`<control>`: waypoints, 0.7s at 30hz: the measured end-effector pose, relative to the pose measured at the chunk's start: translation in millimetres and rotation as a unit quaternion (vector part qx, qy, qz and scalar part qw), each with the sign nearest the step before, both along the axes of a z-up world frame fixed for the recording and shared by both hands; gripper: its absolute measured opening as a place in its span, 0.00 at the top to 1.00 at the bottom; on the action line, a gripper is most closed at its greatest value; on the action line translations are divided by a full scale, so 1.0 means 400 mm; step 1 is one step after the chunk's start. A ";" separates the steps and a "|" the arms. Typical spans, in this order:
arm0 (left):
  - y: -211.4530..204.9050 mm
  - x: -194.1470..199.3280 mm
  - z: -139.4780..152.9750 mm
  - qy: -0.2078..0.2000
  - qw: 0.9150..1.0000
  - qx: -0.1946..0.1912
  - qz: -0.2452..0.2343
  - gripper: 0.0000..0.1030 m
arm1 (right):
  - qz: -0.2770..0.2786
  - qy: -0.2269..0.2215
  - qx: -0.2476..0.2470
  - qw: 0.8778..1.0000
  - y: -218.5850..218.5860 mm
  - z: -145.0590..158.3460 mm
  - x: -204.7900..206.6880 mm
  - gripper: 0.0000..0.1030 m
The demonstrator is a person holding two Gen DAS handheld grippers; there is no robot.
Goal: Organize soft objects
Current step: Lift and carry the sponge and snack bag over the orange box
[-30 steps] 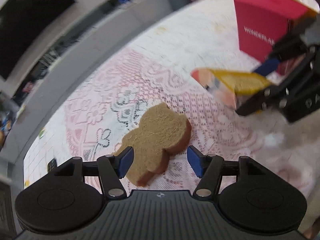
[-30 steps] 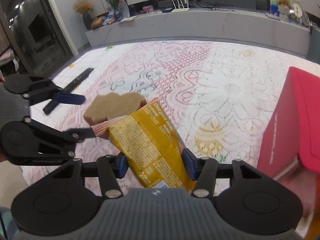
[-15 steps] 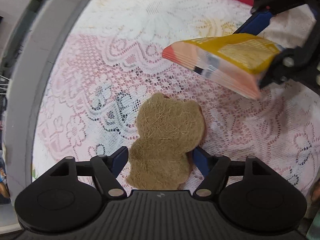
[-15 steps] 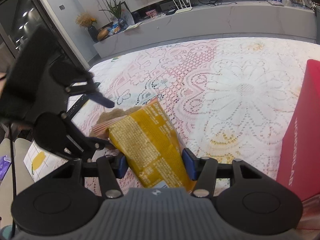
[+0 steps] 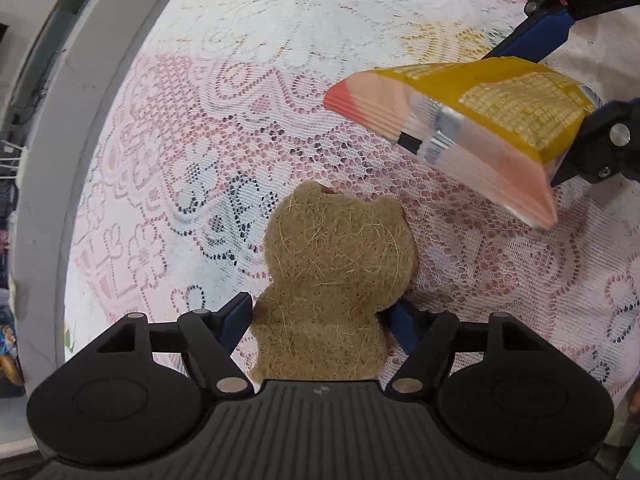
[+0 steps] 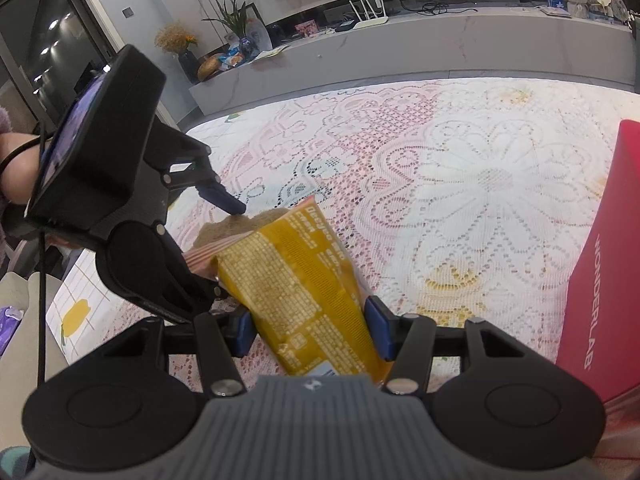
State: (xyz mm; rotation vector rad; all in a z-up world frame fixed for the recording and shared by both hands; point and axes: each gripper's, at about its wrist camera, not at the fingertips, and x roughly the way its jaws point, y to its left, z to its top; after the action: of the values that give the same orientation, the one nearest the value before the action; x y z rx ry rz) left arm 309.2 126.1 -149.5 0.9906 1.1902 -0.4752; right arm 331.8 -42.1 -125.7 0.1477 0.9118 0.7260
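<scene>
A brown bear-shaped sponge (image 5: 340, 272) lies flat on the lace tablecloth (image 5: 240, 92). My left gripper (image 5: 318, 314) points steeply down over it, its blue pads on either side of the sponge's lower half. The jaws are wide and closing, and a thin gap shows at the left pad. My right gripper (image 6: 312, 328) is shut on a yellow snack packet (image 6: 304, 292), held just above the cloth. The packet's pink end (image 5: 372, 96) hangs beyond the sponge's head. In the right wrist view the sponge (image 6: 228, 228) peeks out behind the packet.
A red box (image 6: 604, 248) stands on the cloth at the right, close to my right gripper. A long grey cabinet (image 6: 400, 44) runs past the table's far edge. A person's arm (image 6: 16, 172) holds the left gripper at the left.
My left gripper has tipped downward and come over the sponge, so its pads now straddle it, and its jaws have widened. The right gripper has kept the packet nearly still.
</scene>
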 end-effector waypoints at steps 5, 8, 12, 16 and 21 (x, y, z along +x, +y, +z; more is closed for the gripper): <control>0.003 -0.017 0.028 -0.027 0.999 -0.006 0.022 0.23 | -0.004 -0.001 0.001 1.000 -0.004 0.005 -0.003 0.46; 0.000 -0.035 0.065 -0.042 0.998 -0.017 0.037 0.23 | -0.005 -0.006 0.001 1.000 -0.005 0.011 -0.006 0.46; -0.003 -0.074 0.120 -0.071 0.995 -0.037 0.064 0.23 | -0.003 -0.018 0.007 1.000 -0.009 0.035 -0.019 0.46; 0.006 -0.120 0.182 -0.107 0.985 -0.074 0.109 0.23 | -0.004 -0.031 0.014 0.999 -0.022 0.066 -0.044 0.46; -0.006 -0.198 0.250 -0.148 0.970 -0.114 0.156 0.23 | -0.010 -0.037 0.026 0.999 -0.052 0.100 -0.085 0.46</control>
State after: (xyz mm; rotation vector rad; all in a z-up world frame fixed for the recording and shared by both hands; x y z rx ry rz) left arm 230.1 123.9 -49.4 0.6344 0.9731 -0.1991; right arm 297.8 -62.7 -85.5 0.1751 0.8195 0.7323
